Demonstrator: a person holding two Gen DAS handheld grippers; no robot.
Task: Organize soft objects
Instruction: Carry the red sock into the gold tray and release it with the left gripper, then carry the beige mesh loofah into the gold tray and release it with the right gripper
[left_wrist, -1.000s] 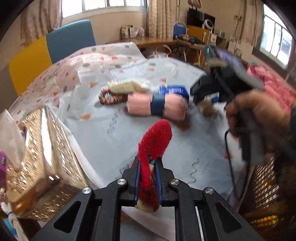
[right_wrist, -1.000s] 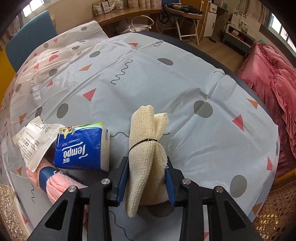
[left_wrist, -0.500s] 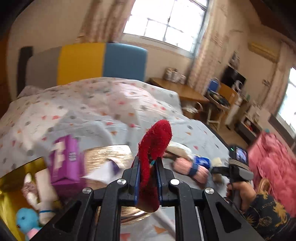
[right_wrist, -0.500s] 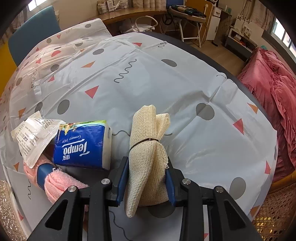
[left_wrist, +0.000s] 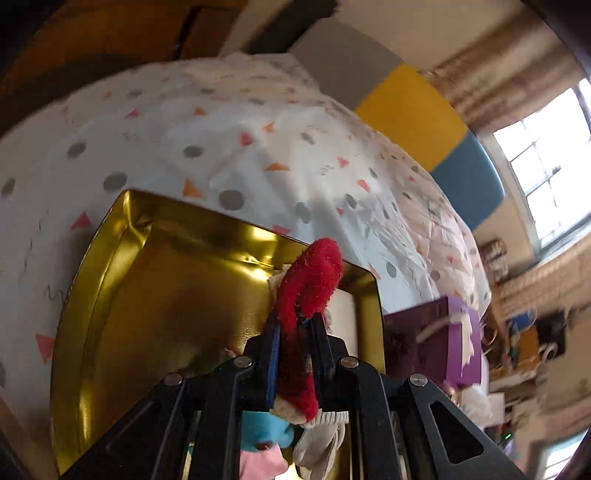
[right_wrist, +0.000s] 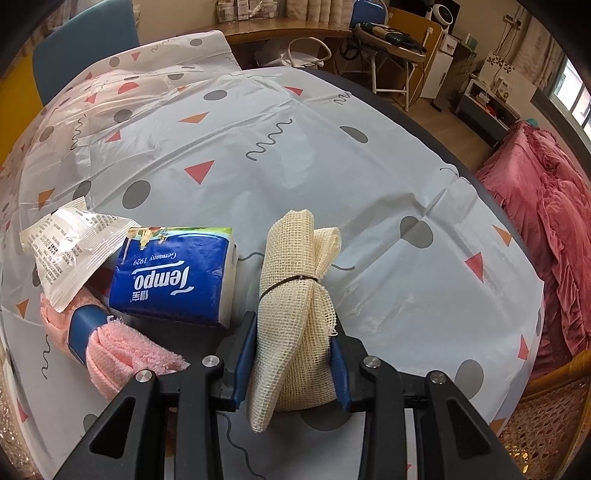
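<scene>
On the left side, the left gripper (left_wrist: 293, 325) is clenched on a red fuzzy piece (left_wrist: 308, 284) and holds it above the gold tin box (left_wrist: 107, 288), near its far right corner. The picture there is tilted and blurred, so I judge the risk is a careless release: the soft piece could fall on the rim and slide out to the tablecloth (left_wrist: 229, 147), or land on the purple packet (left_wrist: 432, 339) just beside the box. On the right side, the right gripper (right_wrist: 291, 362) grasps a beige mesh bundle (right_wrist: 295, 306) low over the table. The Tempo tissue pack (right_wrist: 177, 277) and the pink rolled cloth (right_wrist: 110, 347) lie near its left finger, so a sideways lift could drag them along.
</scene>
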